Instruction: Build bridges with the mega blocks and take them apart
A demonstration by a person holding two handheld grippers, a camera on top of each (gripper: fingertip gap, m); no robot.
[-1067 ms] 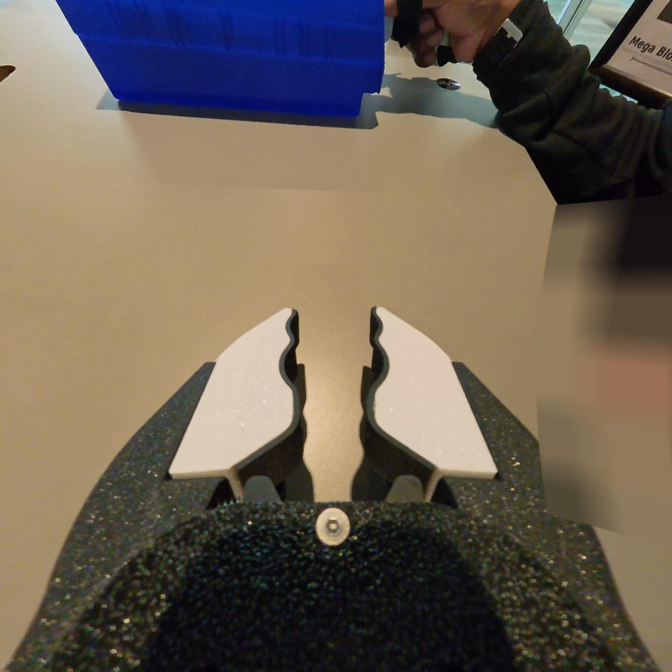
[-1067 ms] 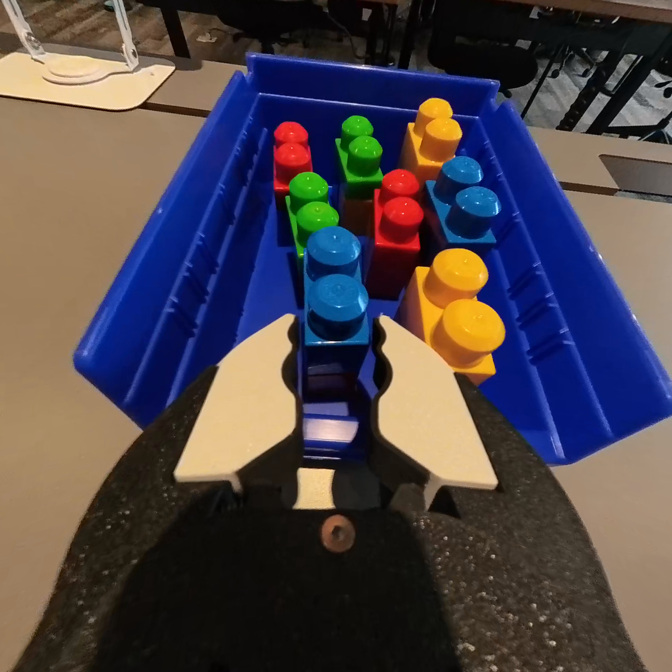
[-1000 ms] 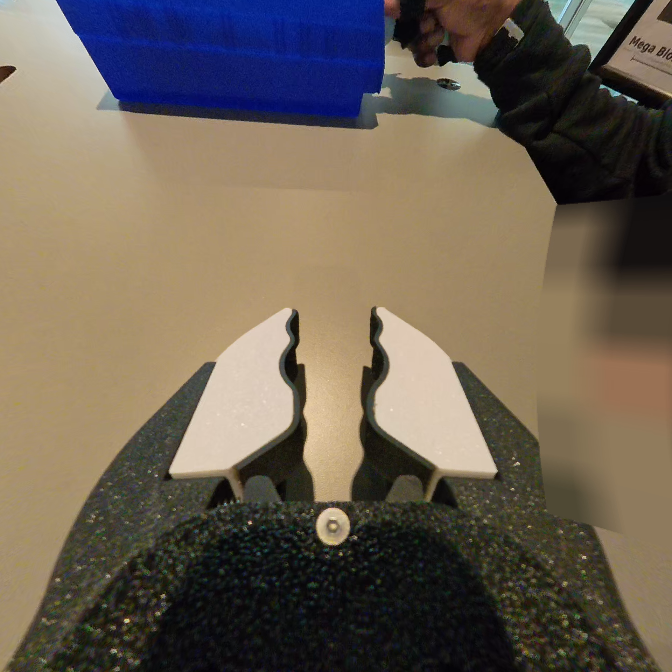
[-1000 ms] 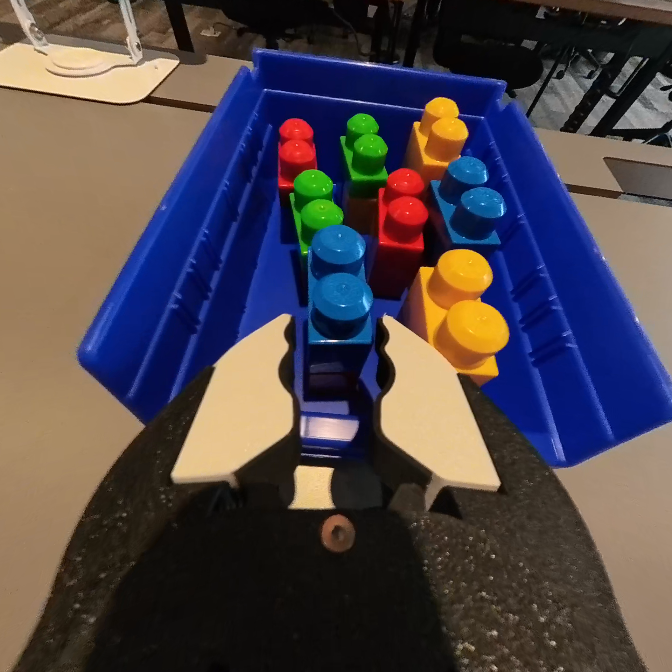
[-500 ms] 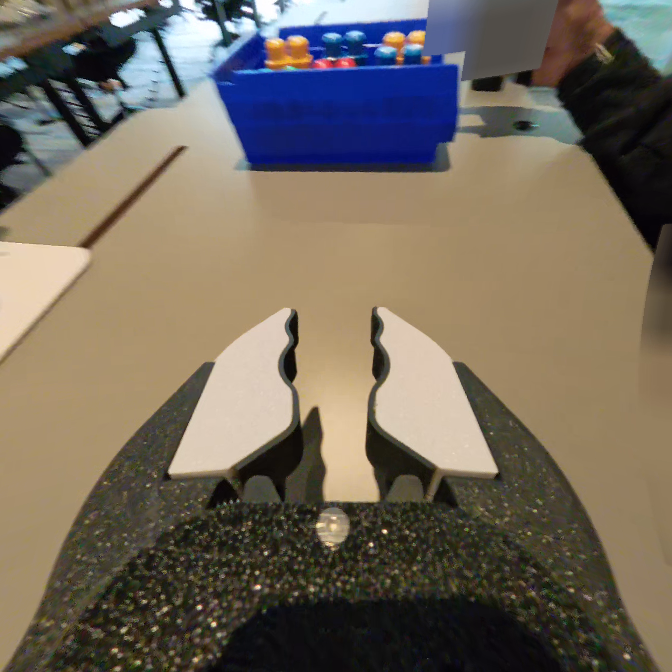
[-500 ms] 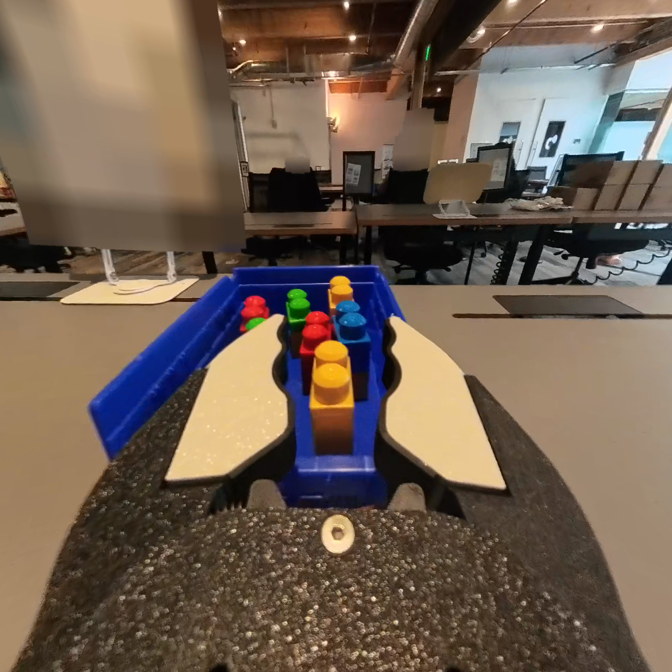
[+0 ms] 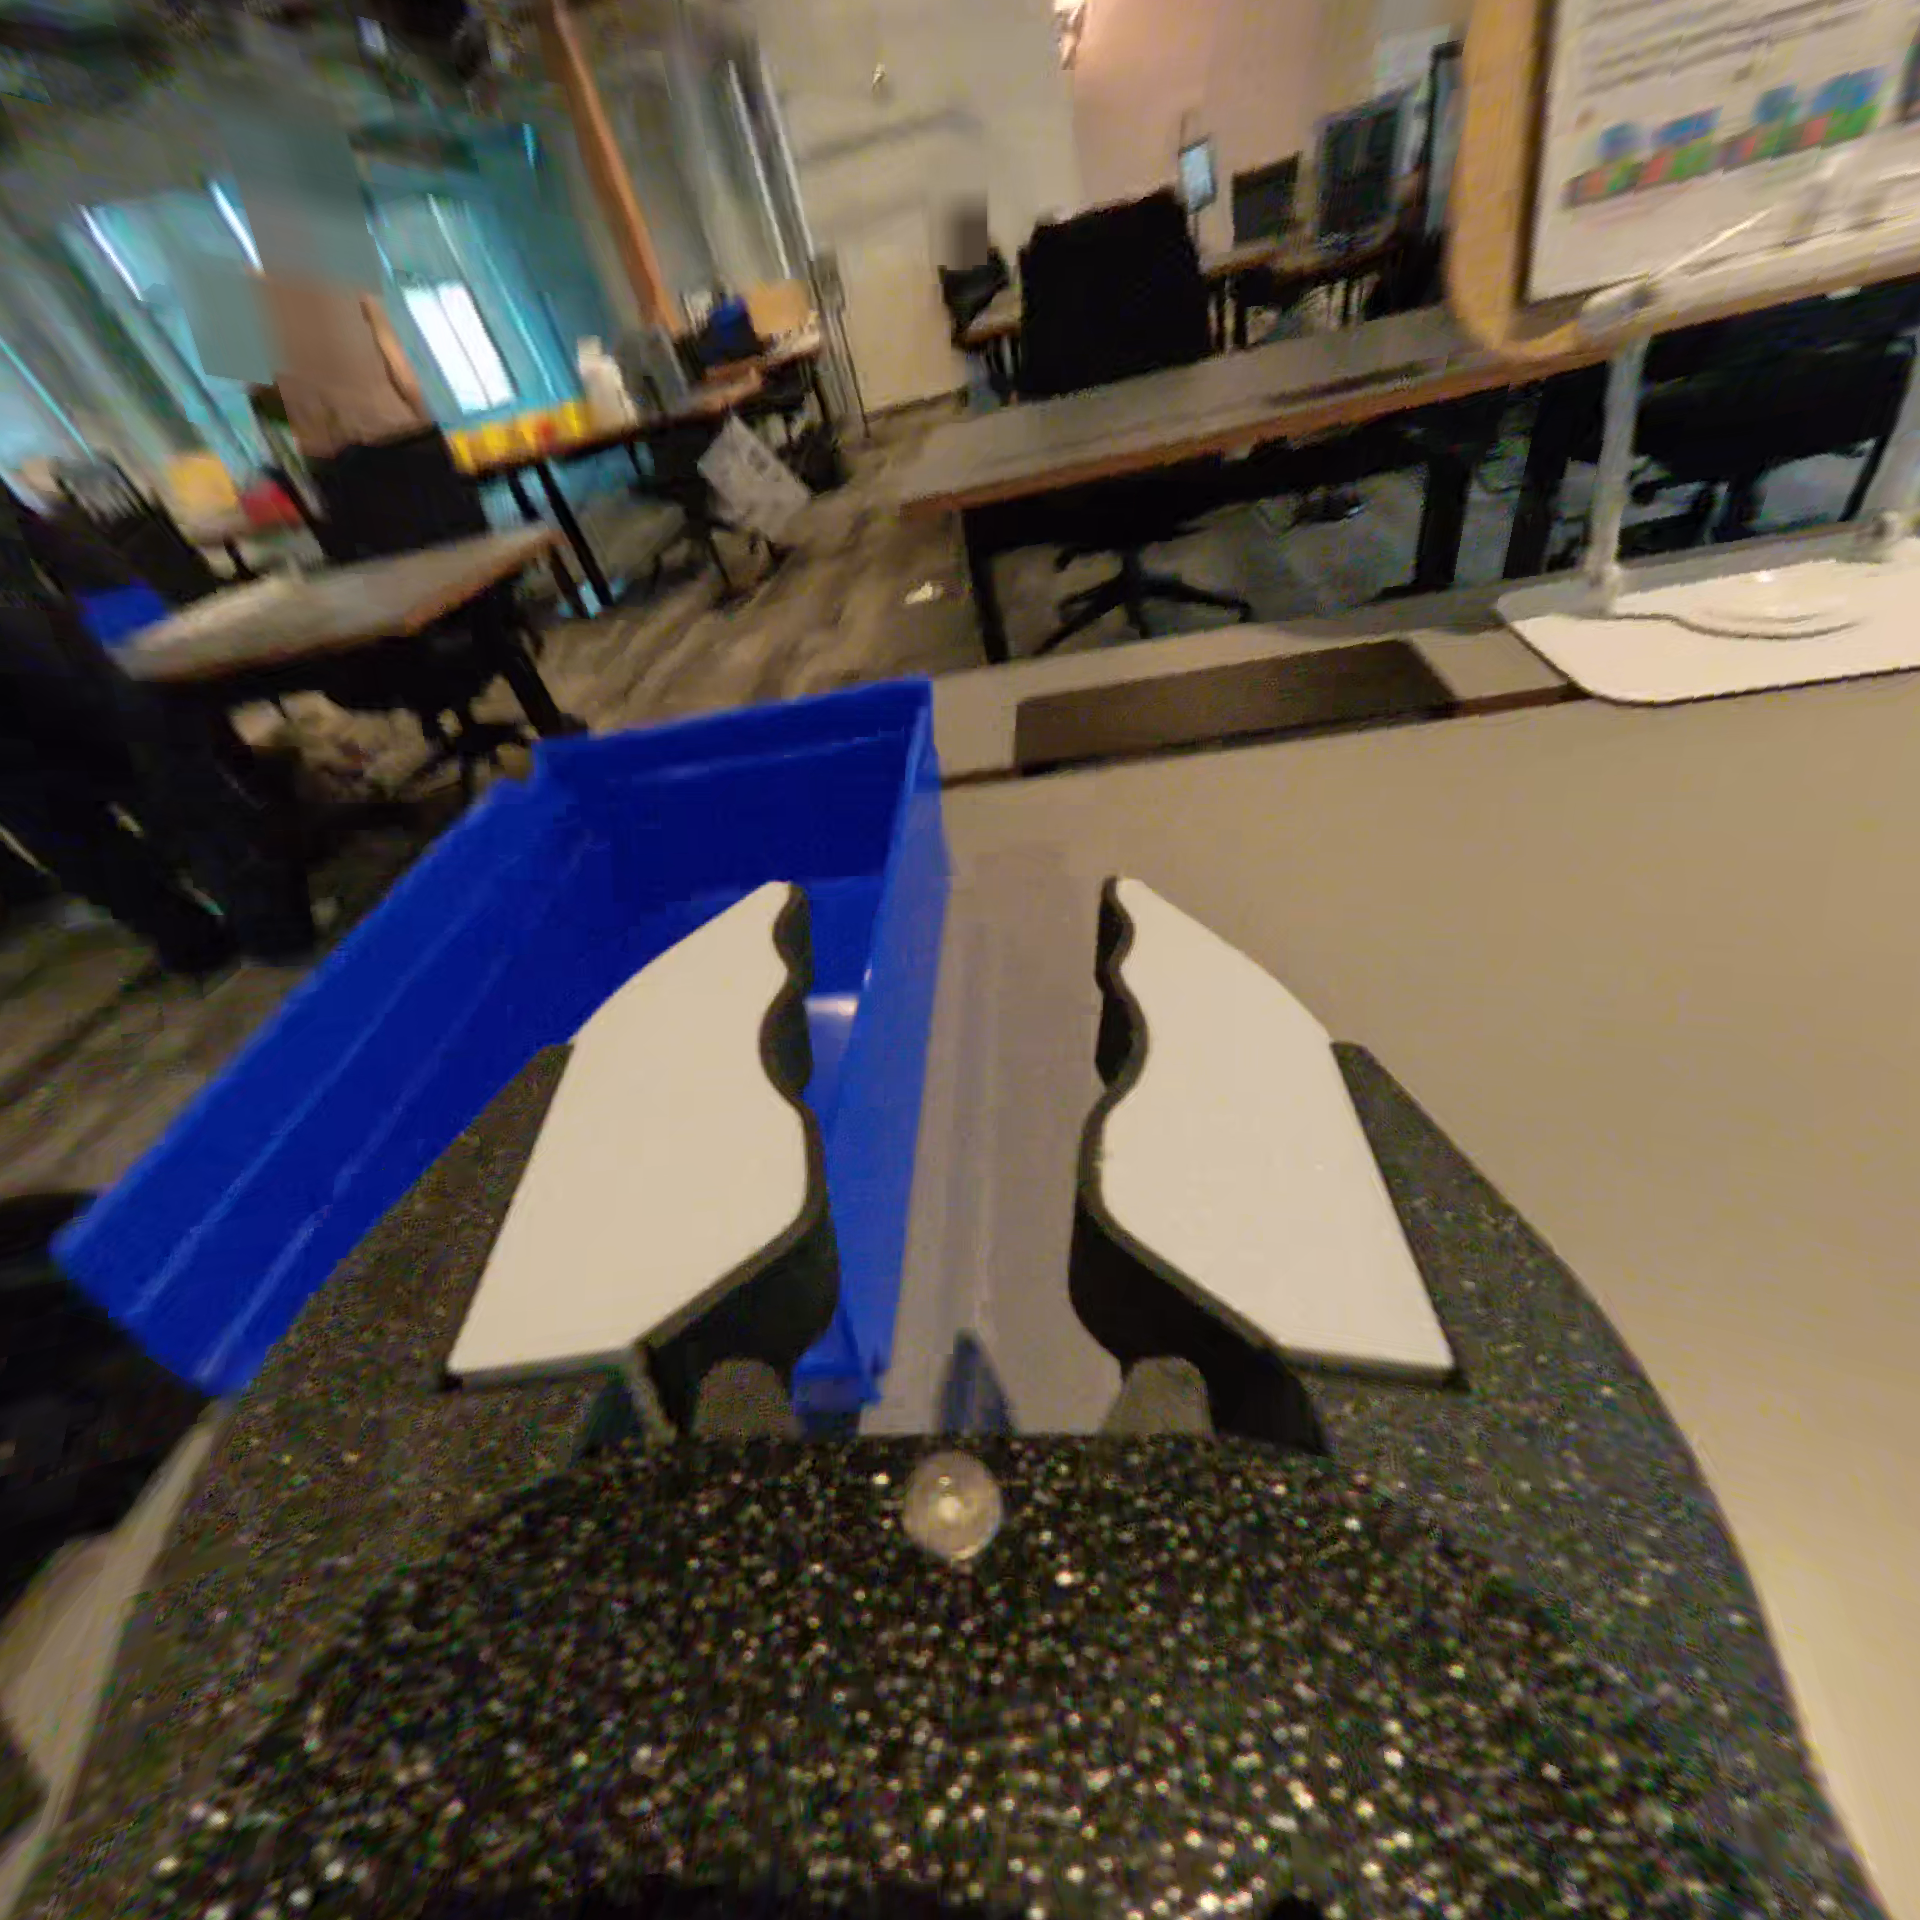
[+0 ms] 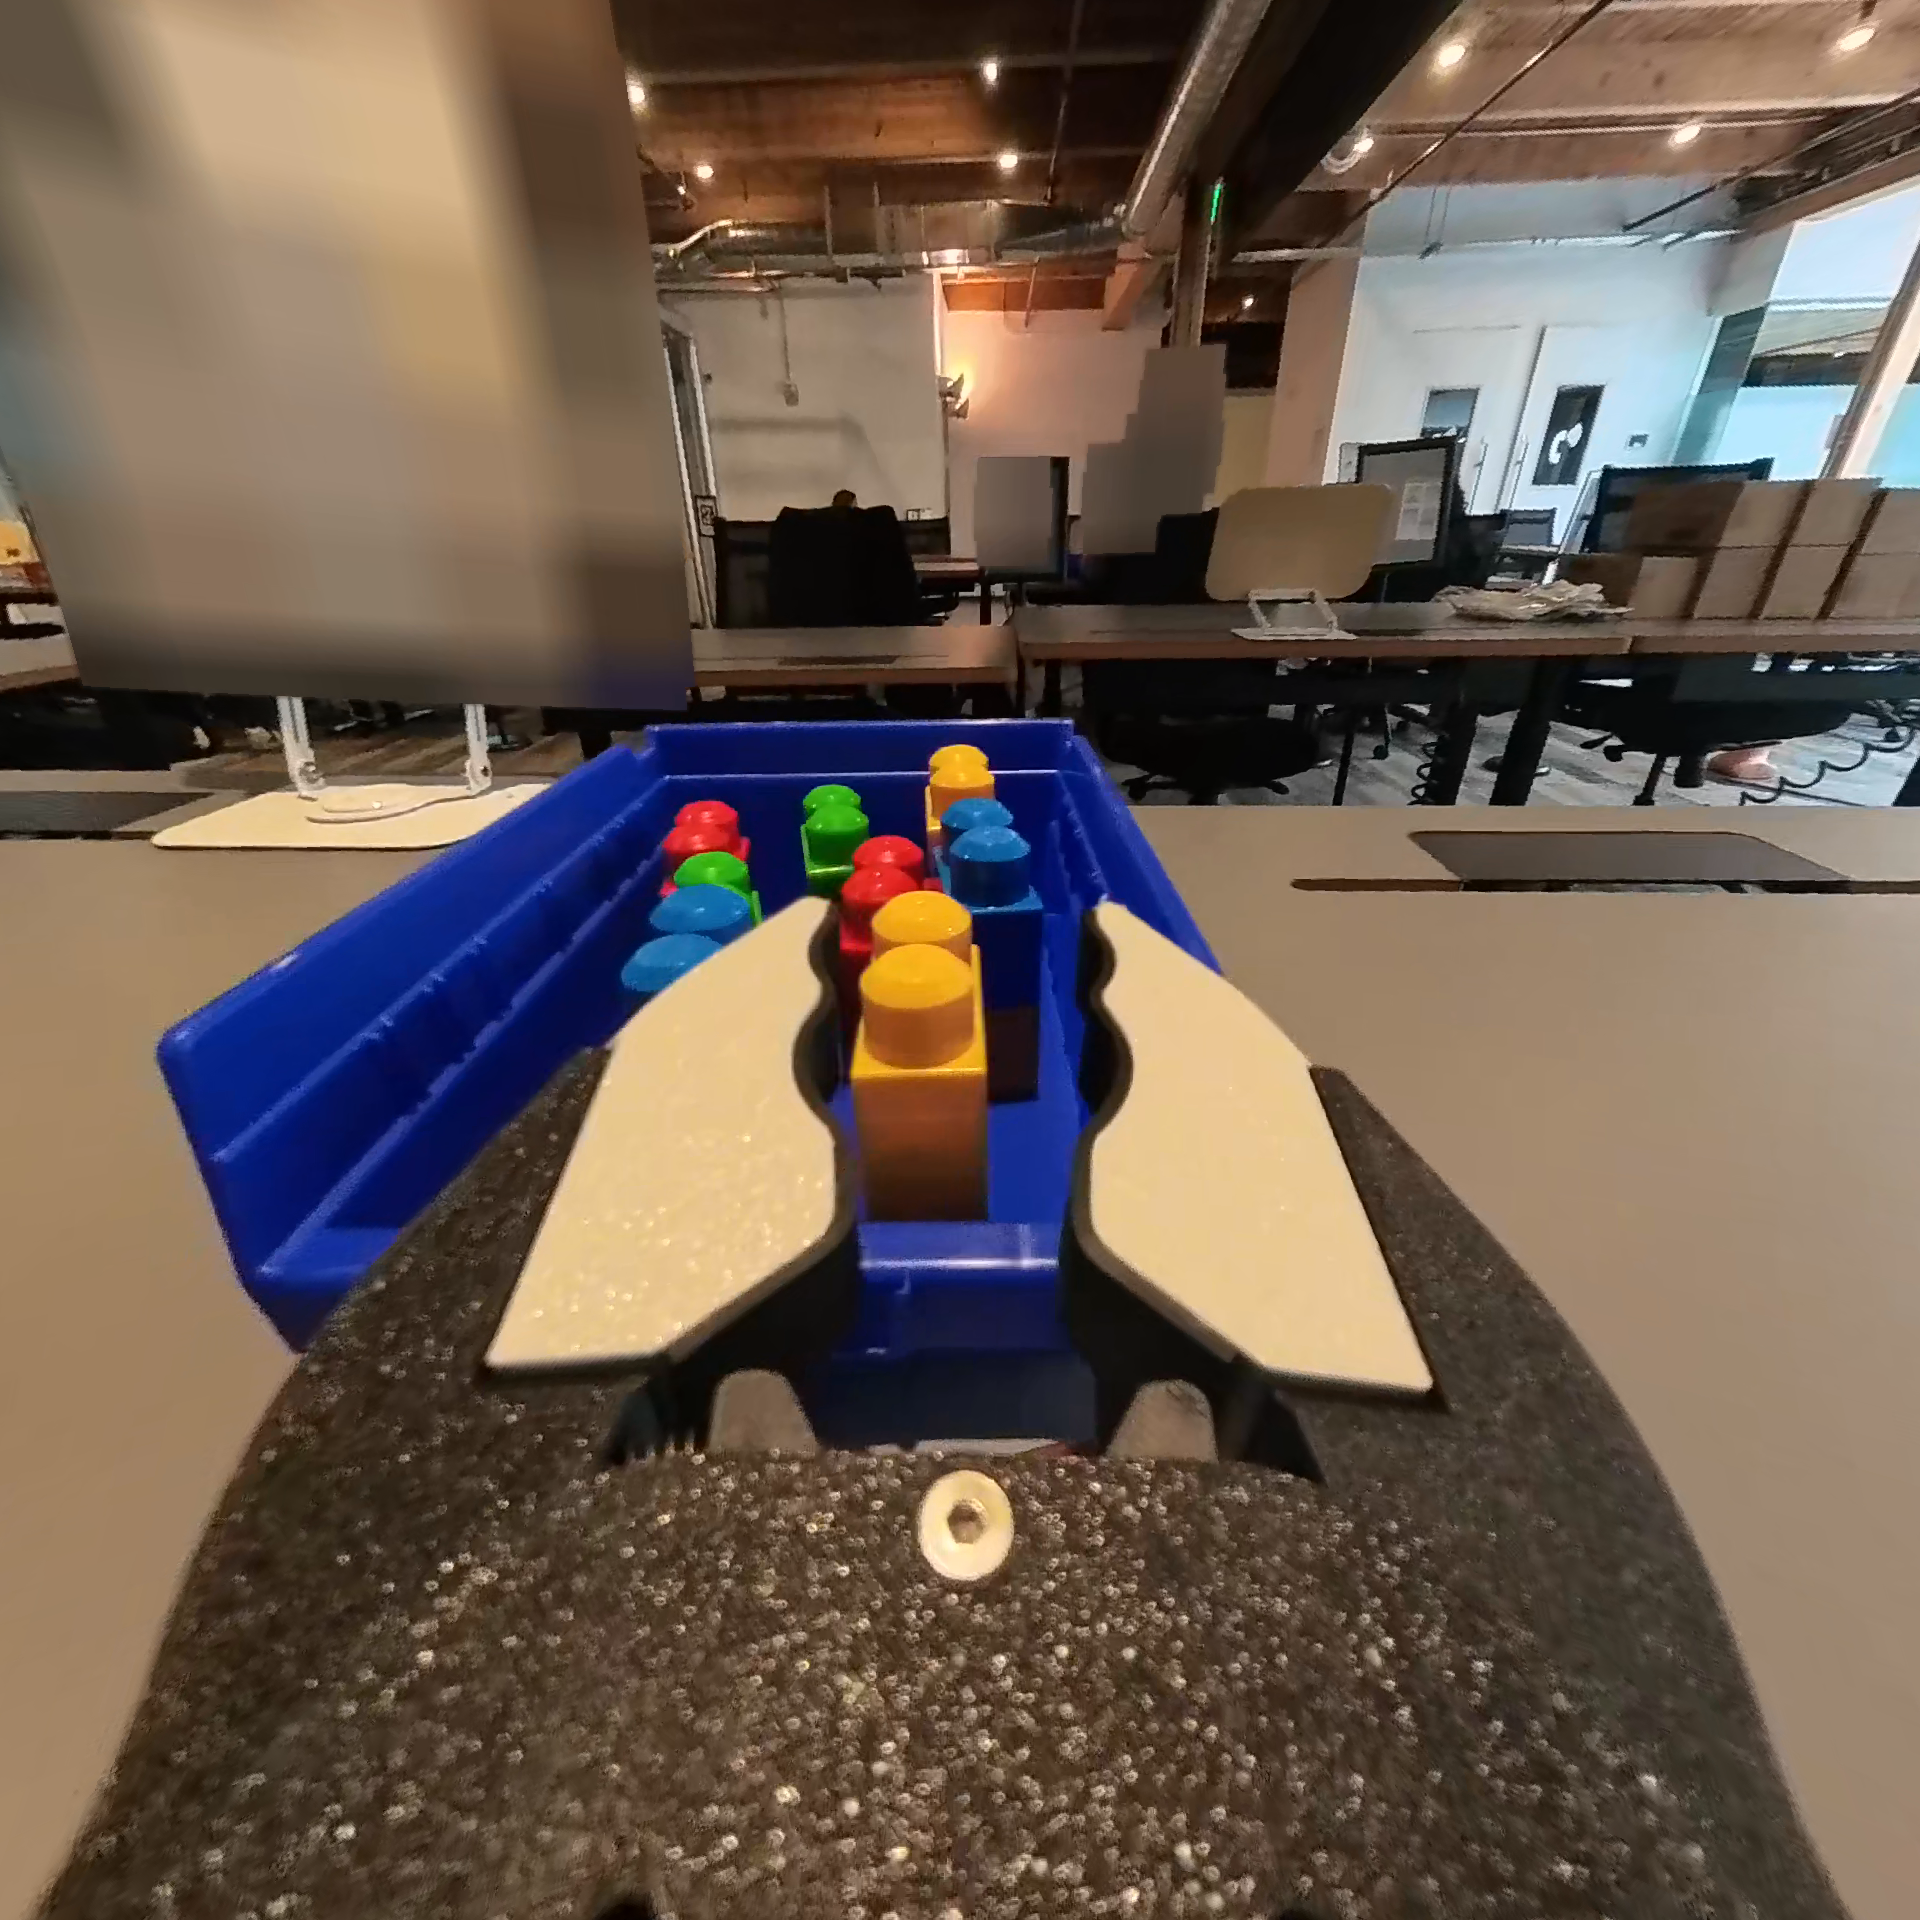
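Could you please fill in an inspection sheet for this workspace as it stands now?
Surface: tan table, bare around the bin.
Job's things: blue bin holding upright mega blocks; yellow block nearest, blue block behind it, red, green and more blue farther back or left. No bridge seen.
Clutter: white stand base at the far table edge.
Grippers: right claw open, yellow block showing between its fingers; left claw open, empty, at the bin wall.
Cables: nothing seen.
Surroundings: office desks, black chairs.
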